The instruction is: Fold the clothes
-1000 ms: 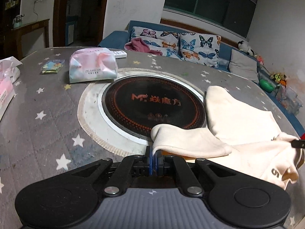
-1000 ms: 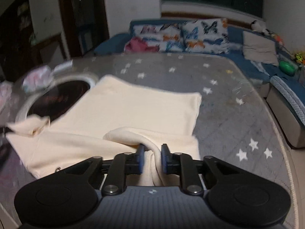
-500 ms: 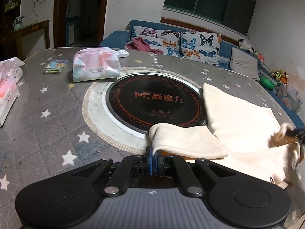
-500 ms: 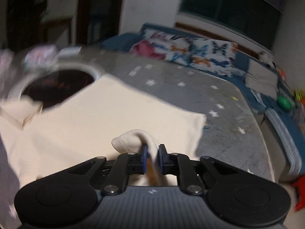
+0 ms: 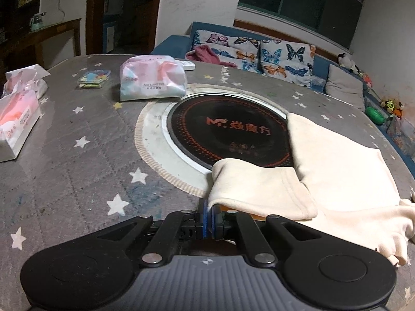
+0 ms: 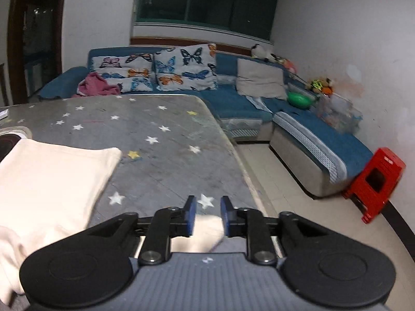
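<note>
A cream garment [image 5: 345,171] lies on the grey star-patterned table [image 5: 77,171], partly over the round black hotplate [image 5: 228,129]. My left gripper [image 5: 209,208] is shut on the corner of its sleeve [image 5: 256,189], which is folded inward. In the right wrist view the garment [image 6: 49,178] lies at the left. My right gripper [image 6: 206,204] is open near the table's right edge, with a bit of cream cloth [image 6: 205,235] lying loose between and under the fingers.
A pink-white tissue pack [image 5: 153,80], a small colourful packet [image 5: 94,79] and more tissue packs [image 5: 18,119] lie on the table's far left. A blue sofa [image 6: 233,96] with butterfly cushions stands behind. A red stool [image 6: 376,181] is on the floor at right.
My right gripper has opened and let go of the cloth, and swung right toward the table edge. My left gripper stays shut on the sleeve and has shifted slightly.
</note>
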A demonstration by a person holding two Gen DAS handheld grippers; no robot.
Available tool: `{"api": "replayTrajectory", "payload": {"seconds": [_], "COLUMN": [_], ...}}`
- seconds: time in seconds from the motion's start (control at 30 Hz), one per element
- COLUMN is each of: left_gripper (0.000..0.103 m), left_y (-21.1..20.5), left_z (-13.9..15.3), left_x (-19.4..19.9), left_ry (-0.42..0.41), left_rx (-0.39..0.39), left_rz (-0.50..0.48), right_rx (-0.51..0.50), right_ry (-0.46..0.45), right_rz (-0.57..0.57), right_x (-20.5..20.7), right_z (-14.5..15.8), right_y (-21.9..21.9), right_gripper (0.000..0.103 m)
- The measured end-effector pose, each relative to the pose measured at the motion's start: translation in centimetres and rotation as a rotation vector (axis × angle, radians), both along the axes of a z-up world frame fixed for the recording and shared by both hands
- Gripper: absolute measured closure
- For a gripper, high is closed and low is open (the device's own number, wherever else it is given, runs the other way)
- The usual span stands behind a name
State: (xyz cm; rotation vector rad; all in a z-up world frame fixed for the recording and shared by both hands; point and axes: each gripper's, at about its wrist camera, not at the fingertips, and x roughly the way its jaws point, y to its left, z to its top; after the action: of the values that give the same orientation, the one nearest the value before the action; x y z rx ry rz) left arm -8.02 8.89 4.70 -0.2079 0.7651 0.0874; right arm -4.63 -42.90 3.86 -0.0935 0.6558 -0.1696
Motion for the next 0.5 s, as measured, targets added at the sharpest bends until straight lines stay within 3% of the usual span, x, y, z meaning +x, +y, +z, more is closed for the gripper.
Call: {"api": "replayTrajectory", "payload": {"seconds": [0.03,0.2,0.33,0.5], "left_gripper": [0.094,0.082,0.07,0.06], "left_y": [0.1,0.1,0.1,0.8], "left_z": [0.1,0.8,1.4,2.0], "left_x": [0.0,-0.1,-0.3,-0.6], "left_ry": [0.002,-0.001,-0.006,-0.011], "left_rx": [0.001,0.029,0.051,0.063], "left_rz": [0.004,0.009,0.007,0.023], "right_rx": [0.006,0.074,0.038,0.003], "right_ry": [0.001,0.045,0.104,0.136], "right_rz": [0.006,0.124,0.169,0.127], "right_x": [-0.1,-0.9,-0.4,0.3], "right_z": [-0.1,-1.3,-3.3,-4.7], "right_y": [0.0,0.8,2.7,2.2], "right_gripper": [0.069,0.057,0.055,0.052]}}
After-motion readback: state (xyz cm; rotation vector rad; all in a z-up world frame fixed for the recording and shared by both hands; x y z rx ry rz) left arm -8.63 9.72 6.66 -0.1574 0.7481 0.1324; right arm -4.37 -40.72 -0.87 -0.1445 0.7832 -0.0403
